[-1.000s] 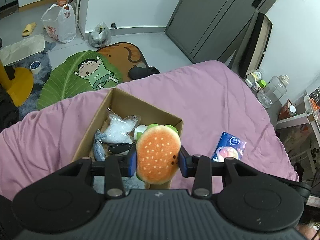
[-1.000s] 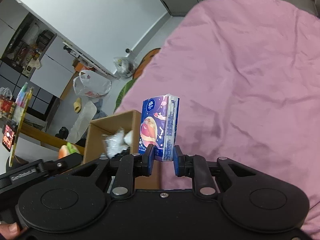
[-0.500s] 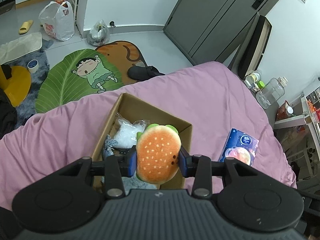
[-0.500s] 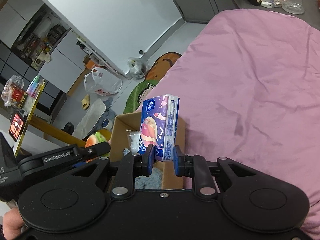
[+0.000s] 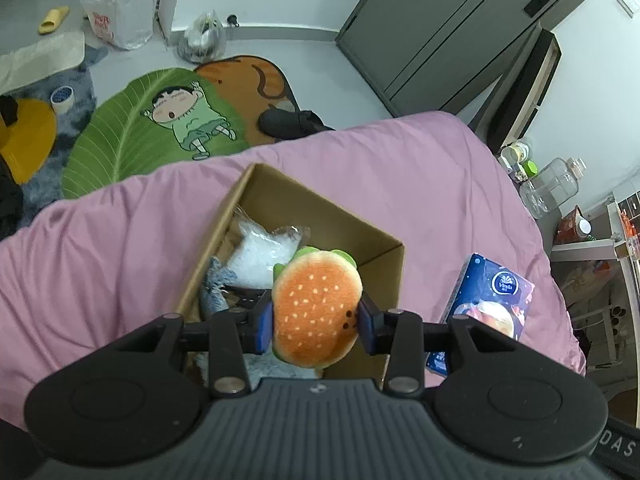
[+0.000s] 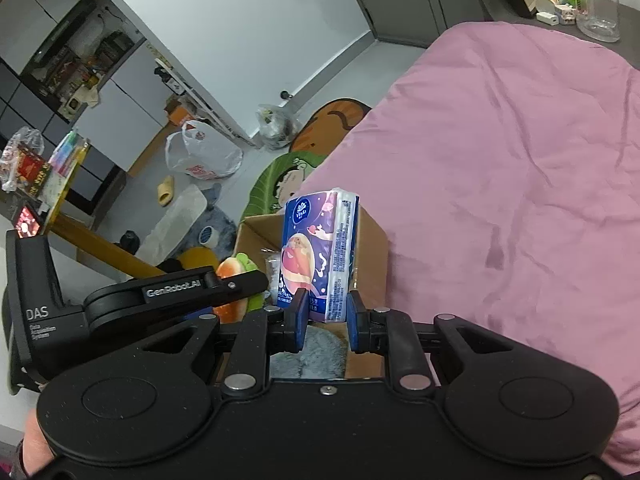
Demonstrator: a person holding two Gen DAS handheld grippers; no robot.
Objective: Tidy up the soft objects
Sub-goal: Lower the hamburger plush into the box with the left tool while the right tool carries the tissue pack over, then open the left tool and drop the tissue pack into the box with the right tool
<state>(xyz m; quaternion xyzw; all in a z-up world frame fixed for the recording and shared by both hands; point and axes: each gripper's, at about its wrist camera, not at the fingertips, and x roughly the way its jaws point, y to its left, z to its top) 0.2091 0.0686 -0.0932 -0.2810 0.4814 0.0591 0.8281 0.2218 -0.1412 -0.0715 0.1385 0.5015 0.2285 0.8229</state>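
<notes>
Pink bedspread [image 5: 100, 264] under cardboard box [image 5: 384, 264], left tool [image 5: 316, 320] clamping burger plush [image 5: 316, 312], right tool [image 6: 327, 322] clamping tissue pack [image 6: 320, 256].

I've brought the left gripper [image 5: 316, 318] forward and lower over the cardboard box [image 5: 382, 264]; the box now fills more of the left wrist view, and the hamburger plush [image 5: 316, 308] hangs over its near right corner instead of its middle. My right gripper [image 6: 323, 318] has swung towards the box with the tissue pack [image 6: 320, 256], which now sits in front of the box's opening, where before only pink bedding lay behind it. The left gripper's arm has come into the right wrist view.
</notes>
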